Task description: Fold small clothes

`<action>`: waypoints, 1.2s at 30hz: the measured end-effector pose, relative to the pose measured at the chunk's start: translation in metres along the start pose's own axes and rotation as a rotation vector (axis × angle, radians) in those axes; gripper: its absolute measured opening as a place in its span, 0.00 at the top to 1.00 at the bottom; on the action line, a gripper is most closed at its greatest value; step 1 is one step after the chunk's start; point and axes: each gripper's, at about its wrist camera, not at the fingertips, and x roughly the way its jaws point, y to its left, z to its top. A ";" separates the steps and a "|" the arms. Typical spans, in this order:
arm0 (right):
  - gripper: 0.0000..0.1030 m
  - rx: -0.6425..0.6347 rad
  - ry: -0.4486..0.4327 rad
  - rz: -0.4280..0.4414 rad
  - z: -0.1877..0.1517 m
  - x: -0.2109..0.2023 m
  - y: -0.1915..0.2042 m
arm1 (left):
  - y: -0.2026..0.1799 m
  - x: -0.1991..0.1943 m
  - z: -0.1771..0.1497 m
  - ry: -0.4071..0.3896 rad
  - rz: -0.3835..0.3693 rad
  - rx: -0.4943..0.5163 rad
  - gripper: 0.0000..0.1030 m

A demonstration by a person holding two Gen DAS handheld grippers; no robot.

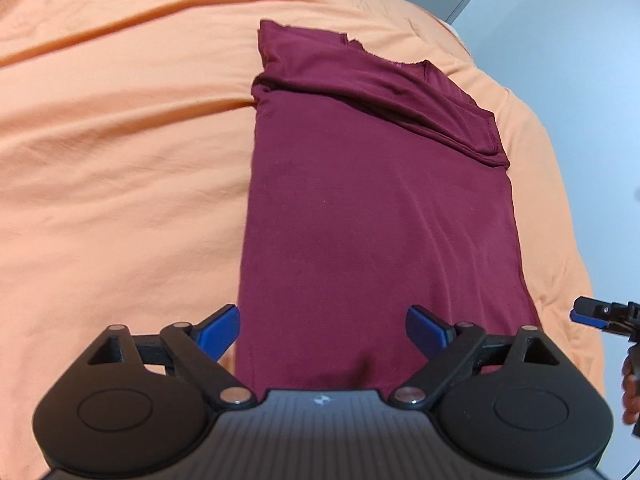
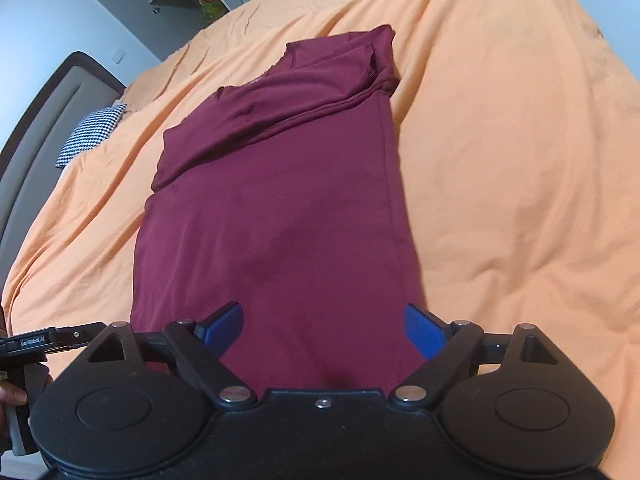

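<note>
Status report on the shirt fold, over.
Left gripper and right gripper open, empty. Maroon shirt flat on orange bedspread, sides folded in. Nothing in the way.

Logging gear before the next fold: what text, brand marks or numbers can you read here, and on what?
"GenRobot.AI", roughly; small white lettering on the left gripper, seen at the edge of the right wrist view.
Small white emblem on the gripper body: a symbol, not letters.
Maroon shirt: no readable print or label.

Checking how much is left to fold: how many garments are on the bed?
1: a maroon shirt, sides folded in, lies lengthwise on the orange bedspread ahead of both open grippers. Nothing else shows; the bed's far parts are out of view.
</note>
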 end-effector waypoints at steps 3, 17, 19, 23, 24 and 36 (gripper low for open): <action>0.18 -0.005 0.020 -0.002 -0.004 0.003 -0.017 | 0.006 0.003 -0.012 -0.003 0.078 -0.006 0.12; 0.45 0.225 0.122 0.012 -0.030 0.037 -0.085 | 0.051 0.052 -0.035 0.076 0.025 -0.296 0.42; 0.52 0.227 0.128 0.006 -0.029 0.044 -0.084 | 0.049 0.057 -0.037 0.090 0.028 -0.295 0.42; 0.80 0.200 0.191 0.012 -0.023 0.055 -0.077 | 0.044 0.062 -0.035 0.137 -0.008 -0.251 0.92; 0.89 0.187 0.200 0.018 -0.023 0.055 -0.075 | 0.042 0.059 -0.034 0.141 -0.013 -0.243 0.93; 0.98 0.123 0.212 0.127 -0.015 -0.012 -0.081 | 0.064 0.016 -0.055 0.125 -0.070 -0.278 0.96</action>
